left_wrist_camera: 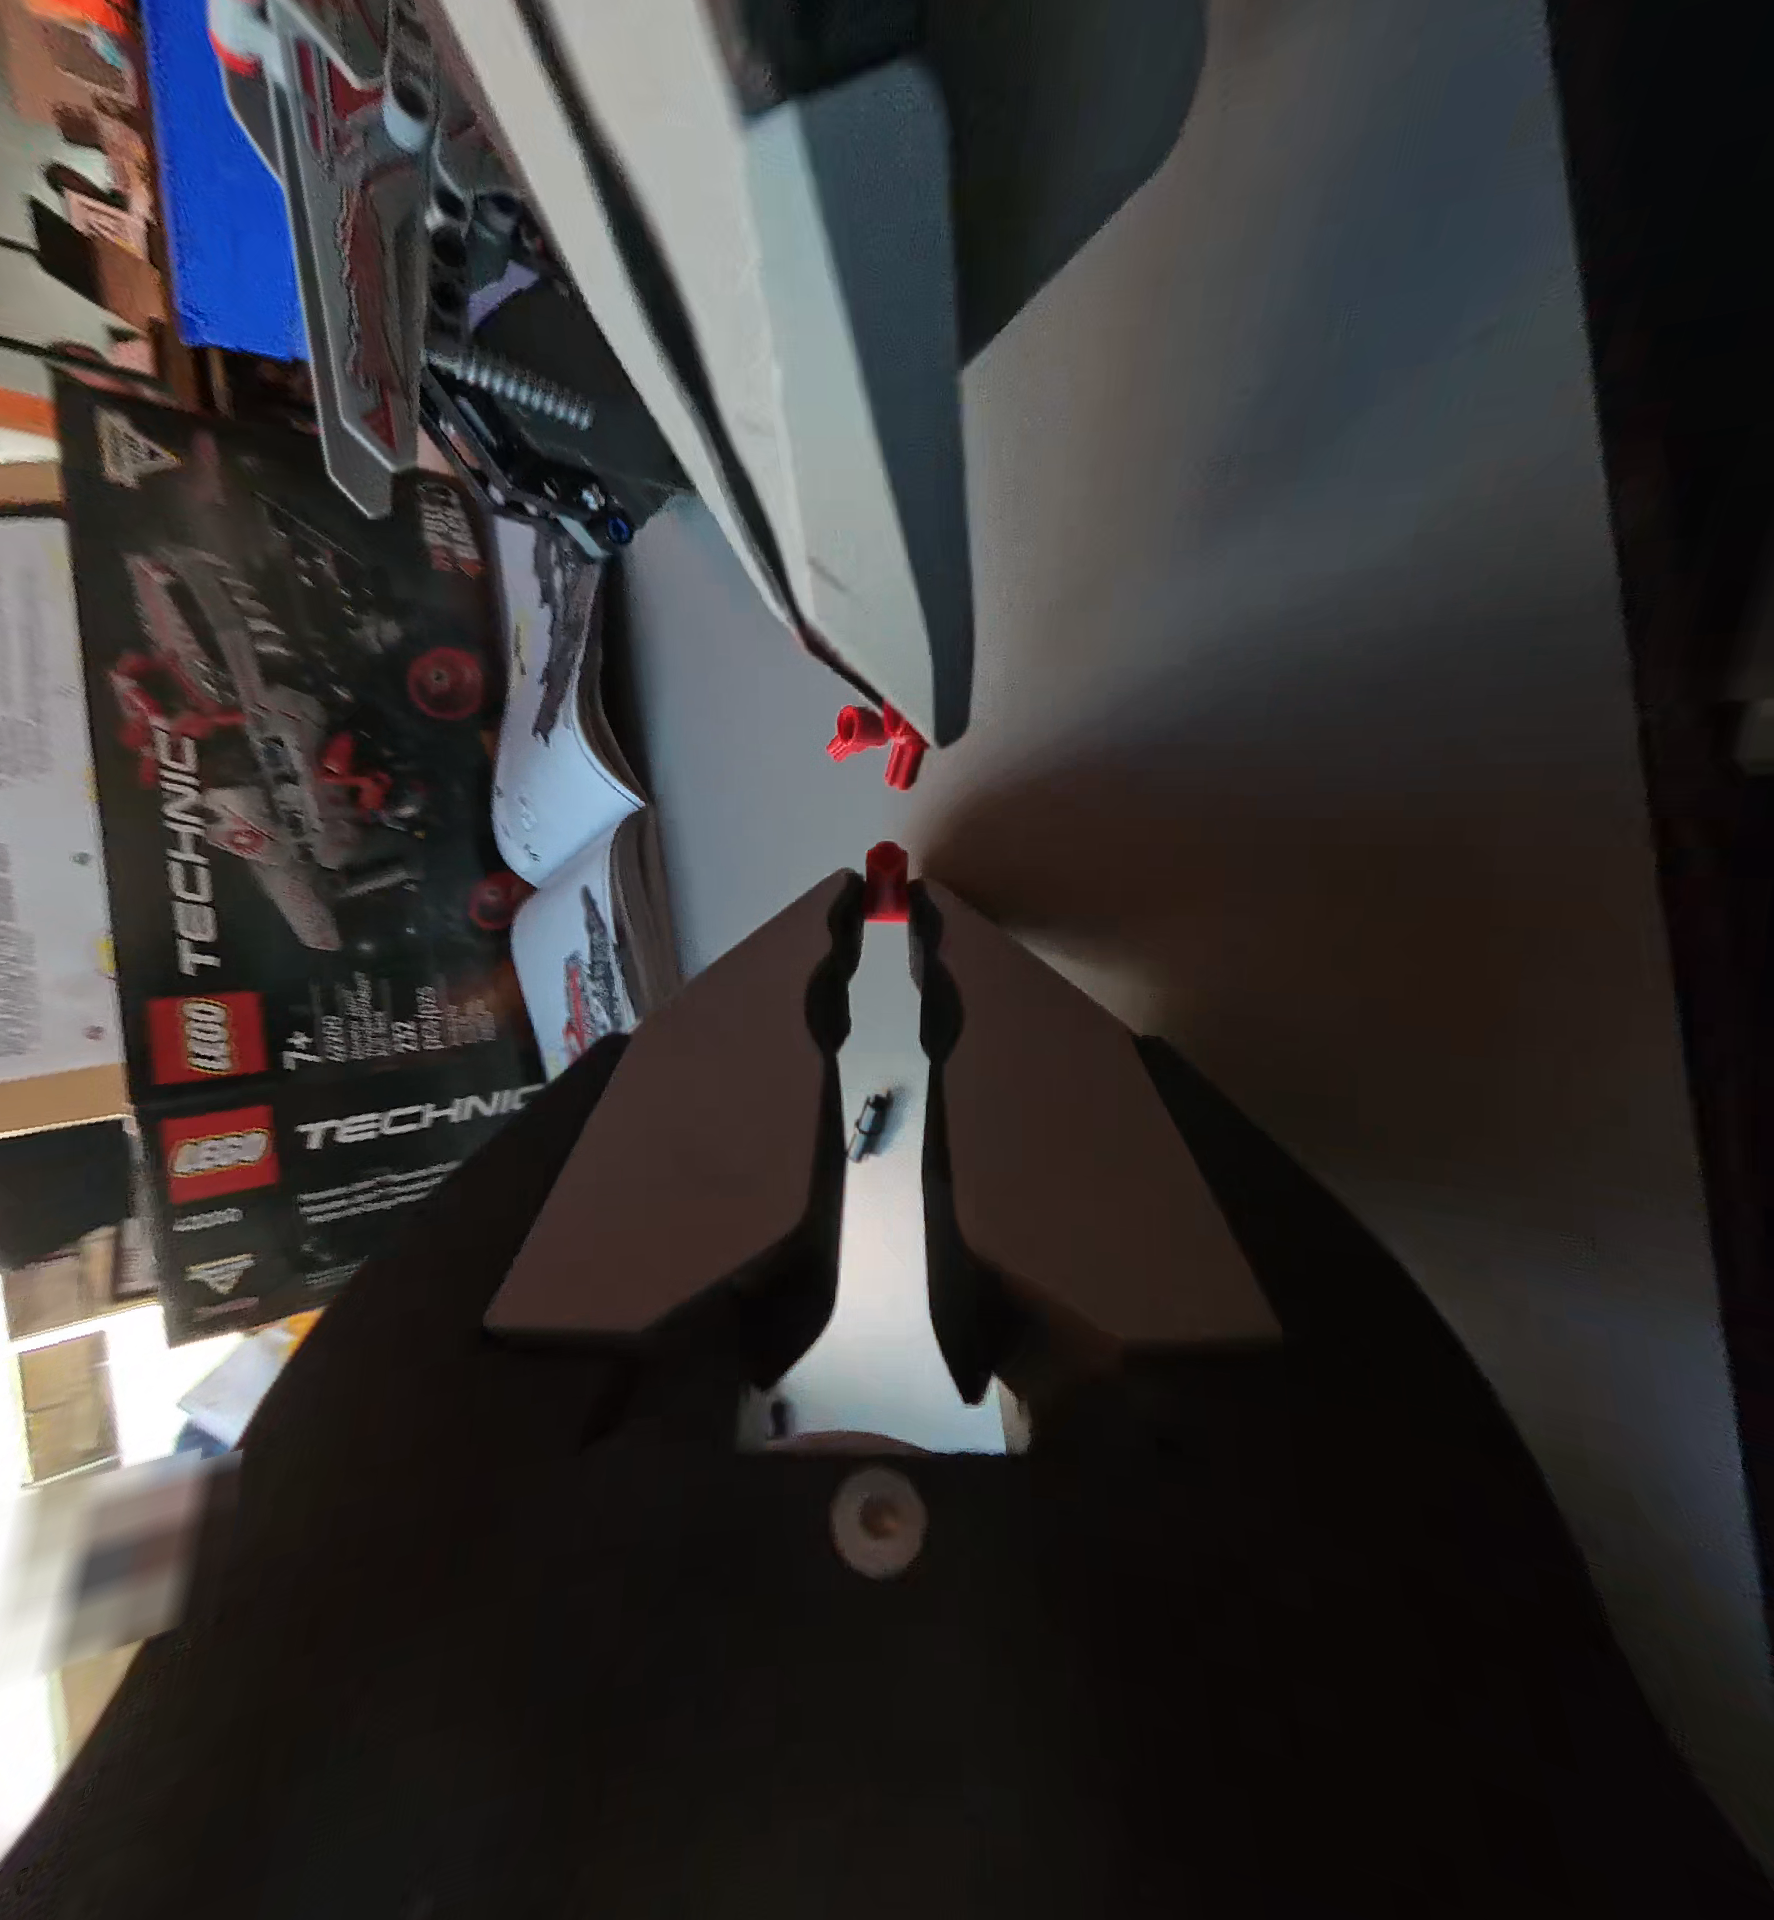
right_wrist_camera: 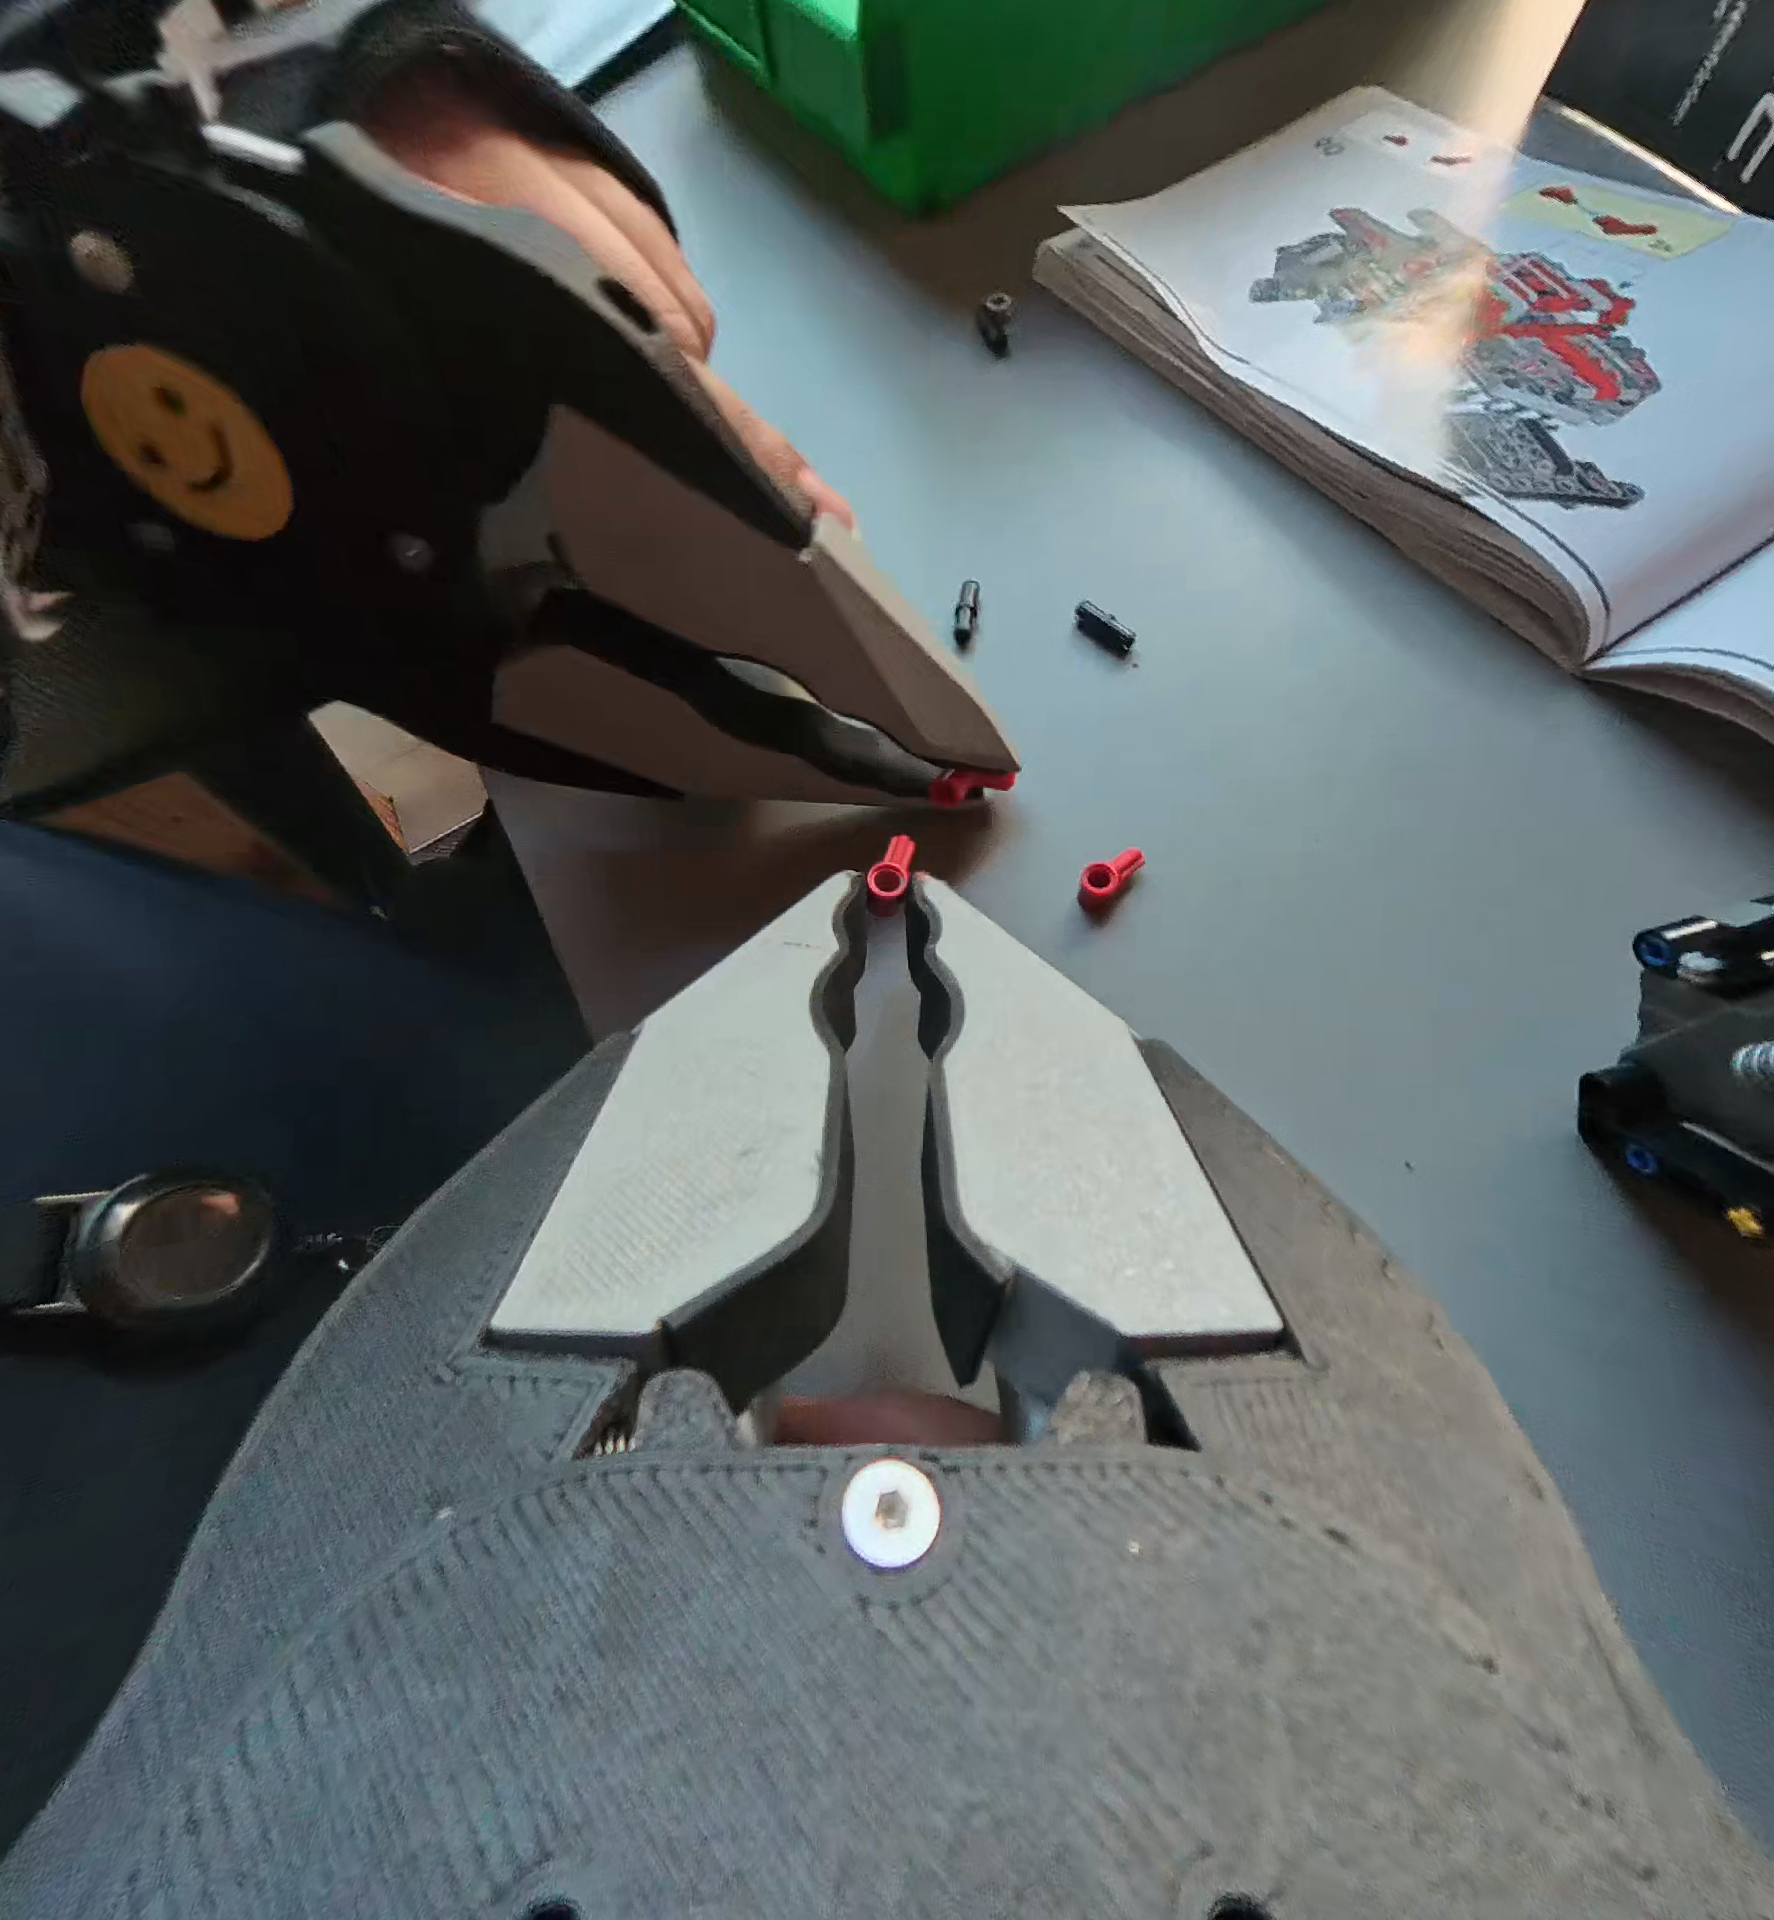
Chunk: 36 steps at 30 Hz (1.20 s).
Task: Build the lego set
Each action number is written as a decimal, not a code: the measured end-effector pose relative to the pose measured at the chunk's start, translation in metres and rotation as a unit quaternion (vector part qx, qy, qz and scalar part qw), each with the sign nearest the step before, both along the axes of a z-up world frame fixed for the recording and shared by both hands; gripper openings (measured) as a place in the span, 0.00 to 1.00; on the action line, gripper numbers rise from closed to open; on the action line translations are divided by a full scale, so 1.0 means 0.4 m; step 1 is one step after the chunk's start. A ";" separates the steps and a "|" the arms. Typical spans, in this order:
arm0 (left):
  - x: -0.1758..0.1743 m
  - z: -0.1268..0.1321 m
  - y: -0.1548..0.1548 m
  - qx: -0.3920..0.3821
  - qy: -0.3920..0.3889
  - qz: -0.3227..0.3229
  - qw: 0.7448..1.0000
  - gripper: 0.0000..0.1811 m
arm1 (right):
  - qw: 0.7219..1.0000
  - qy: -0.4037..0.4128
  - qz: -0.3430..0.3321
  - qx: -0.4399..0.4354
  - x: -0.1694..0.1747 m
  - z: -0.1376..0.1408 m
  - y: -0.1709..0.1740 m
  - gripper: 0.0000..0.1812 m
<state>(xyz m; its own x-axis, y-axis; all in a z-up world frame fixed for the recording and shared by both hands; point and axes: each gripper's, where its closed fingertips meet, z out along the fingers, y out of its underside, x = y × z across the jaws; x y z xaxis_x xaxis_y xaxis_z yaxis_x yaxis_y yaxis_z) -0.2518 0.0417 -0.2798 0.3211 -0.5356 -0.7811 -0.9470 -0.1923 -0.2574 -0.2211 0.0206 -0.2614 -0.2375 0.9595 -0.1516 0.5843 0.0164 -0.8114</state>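
Both grippers pinch red connectors (near table edge).

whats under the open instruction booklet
Only the grey table shows around the open instruction booklet. Its pages lie flat and cover whatever is beneath, so nothing under it can be seen. Loose black pins lie beside it, not under.

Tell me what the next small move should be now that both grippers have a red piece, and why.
Probably bring the two tips slowly together to line the pieces up. The left gripper is shut on a red connector, and the right gripper pinches another red connector with its hole facing up. They sit close but apart above the table, so a short, careful approach seems enough.
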 end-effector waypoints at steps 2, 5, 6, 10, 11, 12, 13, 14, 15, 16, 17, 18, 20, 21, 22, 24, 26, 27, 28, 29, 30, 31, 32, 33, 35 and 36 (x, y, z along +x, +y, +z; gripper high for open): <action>0.011 0.000 0.000 0.019 0.029 -0.012 0.999 0.03 | 1.000 -0.003 -0.004 0.002 -0.001 -0.004 0.003 0.03; 0.018 0.000 0.004 0.022 0.045 -0.013 0.999 0.03 | 1.000 -0.001 -0.005 0.015 -0.003 -0.004 0.006 0.03; 0.018 0.000 0.005 0.021 0.046 -0.012 0.999 0.03 | 1.000 -0.002 -0.004 0.019 -0.002 -0.007 0.008 0.02; 0.017 -0.001 0.005 0.007 0.027 0.000 1.000 0.03 | 0.999 -0.018 -0.005 0.030 0.013 -0.021 0.029 0.03; 0.020 -0.001 0.004 0.004 0.020 0.001 1.000 0.03 | 1.000 -0.021 -0.002 0.005 0.015 -0.018 0.027 0.03; 0.022 0.000 0.006 0.004 0.021 -0.001 1.000 0.03 | 0.999 -0.024 -0.002 -0.025 0.015 -0.015 0.026 0.03; 0.022 0.000 0.008 0.008 0.027 -0.001 1.000 0.03 | 0.998 -0.026 -0.005 -0.054 0.014 -0.012 0.026 0.03; 0.020 0.000 0.011 0.012 0.035 0.000 0.999 0.03 | 0.997 -0.028 -0.008 -0.076 0.012 -0.008 0.026 0.03; 0.020 0.000 0.013 0.014 0.038 0.001 0.999 0.03 | 0.995 -0.032 -0.013 -0.089 0.009 -0.008 0.027 0.02; 0.021 0.000 0.014 0.013 0.035 0.002 0.999 0.03 | 0.995 -0.035 -0.018 -0.090 0.005 -0.010 0.029 0.02; 0.021 0.000 0.015 0.012 0.032 0.004 0.999 0.03 | 0.995 -0.036 -0.020 -0.087 0.001 -0.011 0.029 0.02; 0.022 0.000 0.015 0.010 0.028 0.005 1.000 0.03 | 0.996 -0.036 -0.020 -0.085 -0.003 -0.012 0.026 0.02; 0.022 0.000 0.015 0.007 0.023 0.006 1.000 0.03 | 0.996 -0.038 -0.020 -0.081 -0.009 -0.014 0.023 0.02; 0.022 -0.001 0.014 0.005 0.022 0.006 1.000 0.03 | 0.996 -0.042 -0.019 -0.078 -0.011 -0.017 0.022 0.02; 0.022 -0.001 0.014 0.004 0.021 0.006 1.000 0.03 | 0.996 -0.043 -0.017 -0.074 -0.013 -0.018 0.021 0.02; 0.022 -0.001 0.014 0.002 0.021 0.005 1.000 0.03 | 0.997 -0.040 -0.019 -0.060 -0.018 -0.018 0.025 0.02; 0.021 -0.001 0.014 0.001 0.021 0.004 1.000 0.03 | 0.997 -0.041 -0.018 -0.055 -0.019 -0.018 0.025 0.02; 0.021 -0.001 0.014 0.000 0.021 0.005 1.000 0.03 | 0.998 -0.040 -0.018 -0.050 -0.019 -0.018 0.025 0.02; 0.021 -0.002 0.015 -0.001 0.019 0.006 1.000 0.03 | 0.998 -0.040 -0.019 -0.047 -0.020 -0.018 0.026 0.02; 0.020 -0.002 0.015 -0.001 0.019 0.007 1.000 0.03 | 0.998 -0.040 -0.021 -0.045 -0.020 -0.018 0.026 0.02; 0.020 -0.002 0.015 -0.002 0.019 0.007 1.000 0.03 | 0.998 -0.041 -0.023 -0.042 -0.020 -0.018 0.027 0.02; 0.020 -0.002 0.016 -0.002 0.019 0.009 1.000 0.03 | 0.998 -0.044 -0.027 -0.041 -0.021 -0.018 0.028 0.02; 0.020 -0.002 0.016 -0.004 0.020 0.011 1.000 0.03 | 0.998 -0.047 -0.030 -0.040 -0.021 -0.018 0.028 0.02; 0.019 -0.002 0.017 -0.005 0.022 0.014 1.000 0.03 | 0.998 -0.050 -0.033 -0.036 -0.021 -0.017 0.029 0.02; 0.019 -0.002 0.019 -0.007 0.029 0.019 0.999 0.03 | 0.997 -0.058 -0.038 -0.026 -0.022 -0.018 0.030 0.02; 0.018 -0.003 0.019 -0.008 0.032 0.023 0.999 0.02 | 0.997 -0.062 -0.042 -0.023 -0.022 -0.018 0.031 0.02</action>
<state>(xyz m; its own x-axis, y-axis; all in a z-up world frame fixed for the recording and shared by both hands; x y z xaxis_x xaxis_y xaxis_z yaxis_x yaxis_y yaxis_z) -0.2446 0.0495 -0.2809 0.2951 -0.5346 -0.7919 -0.9516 -0.2392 -0.1931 -0.2299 0.0331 -0.2687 -0.1340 0.9664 -0.2194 0.6781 -0.0720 -0.7314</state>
